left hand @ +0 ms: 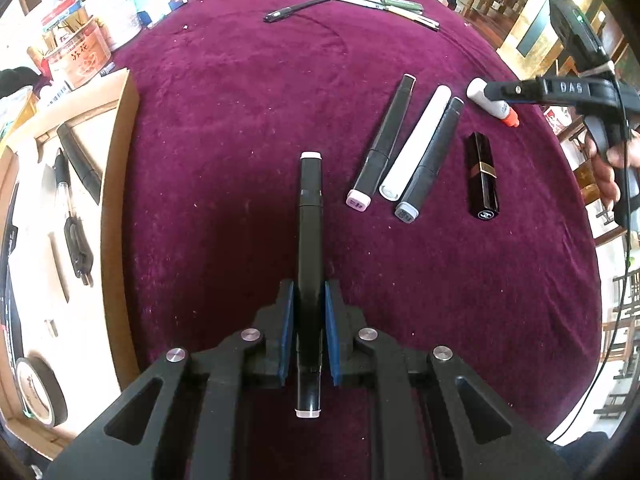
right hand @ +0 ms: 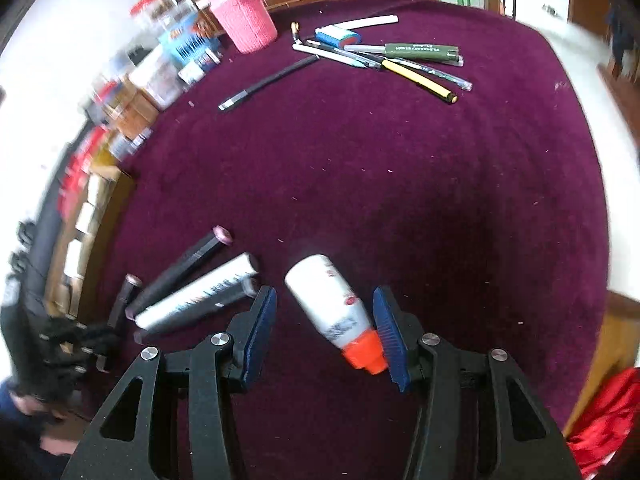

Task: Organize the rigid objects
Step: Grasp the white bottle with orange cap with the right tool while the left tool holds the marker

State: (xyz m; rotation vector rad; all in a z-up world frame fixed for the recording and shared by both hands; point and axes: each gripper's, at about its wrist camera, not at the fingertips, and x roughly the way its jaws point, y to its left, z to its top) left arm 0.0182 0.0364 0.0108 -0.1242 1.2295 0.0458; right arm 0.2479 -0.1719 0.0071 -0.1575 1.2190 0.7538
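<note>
The left gripper (left hand: 308, 332) is clamped on a black marker (left hand: 309, 264), blue pads pressing both sides of the barrel. The marker's long axis runs straight forward along the fingers, white-capped tip pointing away from the camera, held above the cloth.

The right gripper (right hand: 324, 328) stands with its jaws spread wide and grasps nothing. Between its pads lies a white bottle (right hand: 326, 300) with an orange cap. The bottle's long axis is oblique to the fingers: the cap lies against or just beside the right pad, the base points forward and left. The right gripper is the nearer one to this bottle. In my judgement, closing on it calls for a squarer alignment across the body.

To the left of the left gripper sits an open cardboard box (left hand: 120, 184), holding a marker, a pen and tape. It appears to be the likely destination for the held marker.

Ahead, three markers (left hand: 404, 148) lie side by side, touching, with a black lipstick (left hand: 483, 176) just beside them.

The surface is a maroon cloth (left hand: 240, 100). Farther off lie loose pens (right hand: 400, 60) and a pink basket (right hand: 246, 16). Cluttered packaging and wooden furniture border the table.
</note>
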